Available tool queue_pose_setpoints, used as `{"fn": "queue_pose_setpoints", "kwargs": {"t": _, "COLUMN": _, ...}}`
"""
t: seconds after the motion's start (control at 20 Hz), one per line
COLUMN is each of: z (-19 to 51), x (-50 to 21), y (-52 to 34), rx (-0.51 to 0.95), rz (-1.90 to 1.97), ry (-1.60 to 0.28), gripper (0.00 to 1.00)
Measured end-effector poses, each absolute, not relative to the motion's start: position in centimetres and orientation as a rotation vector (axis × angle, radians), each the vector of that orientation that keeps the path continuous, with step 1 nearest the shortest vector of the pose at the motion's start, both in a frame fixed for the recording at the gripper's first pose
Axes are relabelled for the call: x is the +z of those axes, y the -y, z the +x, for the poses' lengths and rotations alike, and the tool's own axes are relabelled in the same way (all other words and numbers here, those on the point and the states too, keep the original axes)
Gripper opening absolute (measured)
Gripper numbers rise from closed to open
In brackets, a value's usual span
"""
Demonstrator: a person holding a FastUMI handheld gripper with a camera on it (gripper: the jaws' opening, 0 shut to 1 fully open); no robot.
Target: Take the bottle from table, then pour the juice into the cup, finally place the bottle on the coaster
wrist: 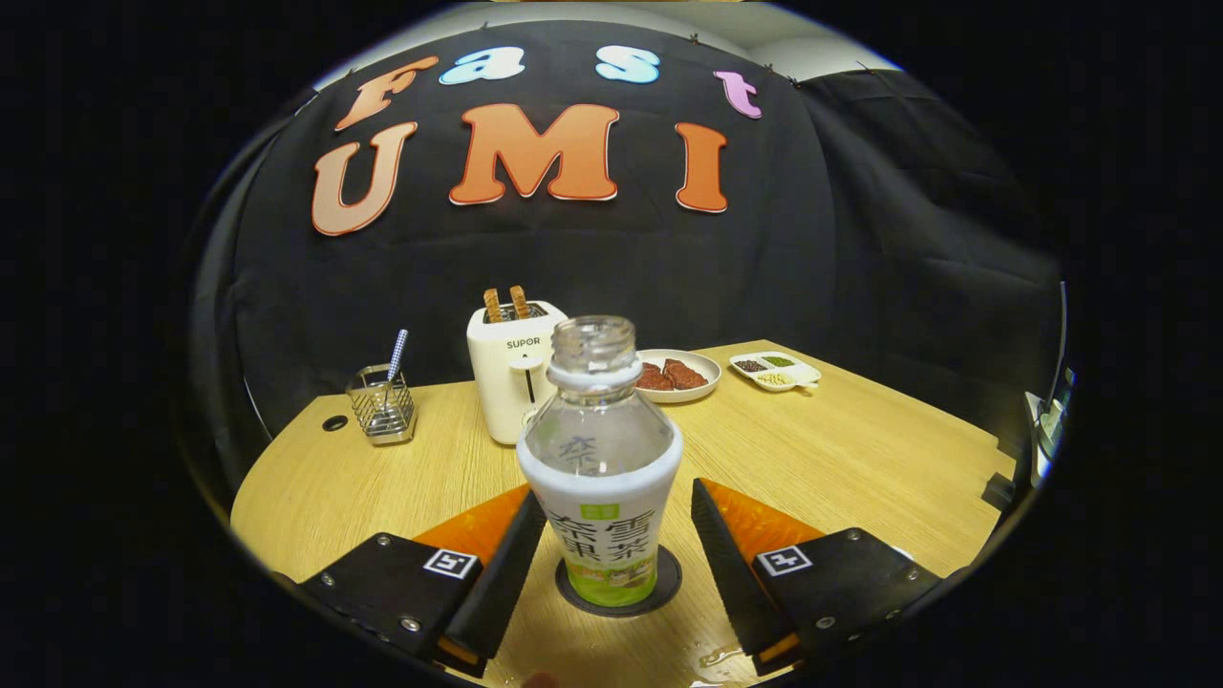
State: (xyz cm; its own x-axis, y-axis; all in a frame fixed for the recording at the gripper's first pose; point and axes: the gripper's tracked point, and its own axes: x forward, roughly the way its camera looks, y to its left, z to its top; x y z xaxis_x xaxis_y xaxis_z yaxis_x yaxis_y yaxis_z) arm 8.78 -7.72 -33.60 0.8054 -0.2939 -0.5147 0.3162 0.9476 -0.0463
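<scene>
- Gripper: fingers spread apart, one on each side of the bottle, neither pressing on it as far as I can see. A gap shows on both sides, wider on the right one.
- Far left of table: wire holder with a utensil standing in it.
- Next along, behind the bottle: toaster with two slices up.
- Centre: bottle stands upright on the coaster, cap off, looks near empty. I judge this is the final placement, with release done or nearly so.
- Cup: I can't locate it from here.
- Right of the bottle, further back: plate with brownish food, then a small divided tray.
- Near the right finger: a wet patch on the wood, possibly spilled juice.
- To finish well, I would pull straight back along the finger axis, holding the opening width, so neither finger clips the bottle and tips it off the coaster.
</scene>
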Motion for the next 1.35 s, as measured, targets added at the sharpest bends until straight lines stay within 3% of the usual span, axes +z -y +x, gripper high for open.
{"fn": "queue_pose_setpoints", "kwargs": {"t": 0.6, "z": 5.2, "x": -18.8, "y": 8.5, "rx": -0.296, "rz": 0.137, "ry": -0.39, "gripper": 0.91}}
{"fn": "queue_pose_setpoints", "kwargs": {"t": 0.95, "z": 4.4, "x": -10.6, "y": 2.7, "rx": -0.155, "rz": 0.143, "ry": -0.296, "gripper": 0.93}}
{"fn": "queue_pose_setpoints", "kwargs": {"t": 1.35, "z": 2.2, "x": -8.1, "y": -4.8, "rx": -0.022, "rz": 0.127, "ry": -0.283, "gripper": 0.97}}
